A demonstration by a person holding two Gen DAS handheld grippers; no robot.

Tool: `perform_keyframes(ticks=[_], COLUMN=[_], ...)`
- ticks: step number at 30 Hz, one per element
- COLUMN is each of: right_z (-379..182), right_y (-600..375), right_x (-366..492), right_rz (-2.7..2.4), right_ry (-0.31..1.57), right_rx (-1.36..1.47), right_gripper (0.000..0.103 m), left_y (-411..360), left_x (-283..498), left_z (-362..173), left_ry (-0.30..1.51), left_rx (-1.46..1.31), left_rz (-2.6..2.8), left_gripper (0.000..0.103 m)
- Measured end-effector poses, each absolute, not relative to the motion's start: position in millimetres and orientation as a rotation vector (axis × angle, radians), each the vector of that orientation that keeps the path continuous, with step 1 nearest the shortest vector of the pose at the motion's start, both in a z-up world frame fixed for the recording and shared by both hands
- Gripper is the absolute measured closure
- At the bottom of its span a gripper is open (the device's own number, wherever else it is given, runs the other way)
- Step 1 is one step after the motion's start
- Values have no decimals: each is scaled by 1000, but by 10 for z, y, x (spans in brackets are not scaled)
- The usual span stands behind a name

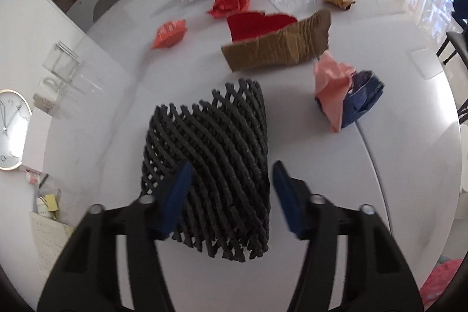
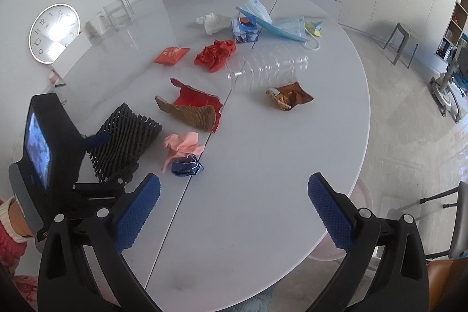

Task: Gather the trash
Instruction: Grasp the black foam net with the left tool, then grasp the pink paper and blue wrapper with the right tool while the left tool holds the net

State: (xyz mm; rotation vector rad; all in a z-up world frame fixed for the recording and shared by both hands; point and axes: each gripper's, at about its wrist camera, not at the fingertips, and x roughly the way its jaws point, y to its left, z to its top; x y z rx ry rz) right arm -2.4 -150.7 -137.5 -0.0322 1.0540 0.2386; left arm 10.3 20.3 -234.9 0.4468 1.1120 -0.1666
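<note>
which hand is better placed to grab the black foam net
Left. The left gripper already straddles the black foam net, a pad on each side, not yet pressing. The right gripper hangs open over bare table, off to the net's side.

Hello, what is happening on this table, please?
A person is clearing trash from a white table with two hand-held grippers. The left gripper is around a black foam net sleeve: one pad touches it, the other is still apart. The right gripper hangs open above bare table, holding nothing. Still lying there: a pink paper ball, torn cardboard, a clear plastic bottle and several wrappers.
</note>
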Motion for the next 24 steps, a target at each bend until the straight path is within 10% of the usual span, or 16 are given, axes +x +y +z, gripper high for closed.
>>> perform_keyframes(ticks=[6, 12, 21, 24], right_z=[-1471, -1616, -1978, -2072], right_y=[-1368, -1046, -661, -602], right_x=[60, 267, 685, 719], right_rz=[290, 381, 415, 425], right_ry=[1079, 1113, 1265, 1317], right_rx=[-19, -89, -211, -236], right_gripper=[2, 3, 26, 49], left_y=[437, 650, 986, 1043], left_x=[226, 265, 157, 125], left_z=[-2300, -2088, -1799, -1763], left_ry=[1159, 1123, 1079, 1076], left_rx=[300, 228, 107, 80], left_rz=[-225, -206, -171, -170], left_gripper=[86, 89, 89, 89])
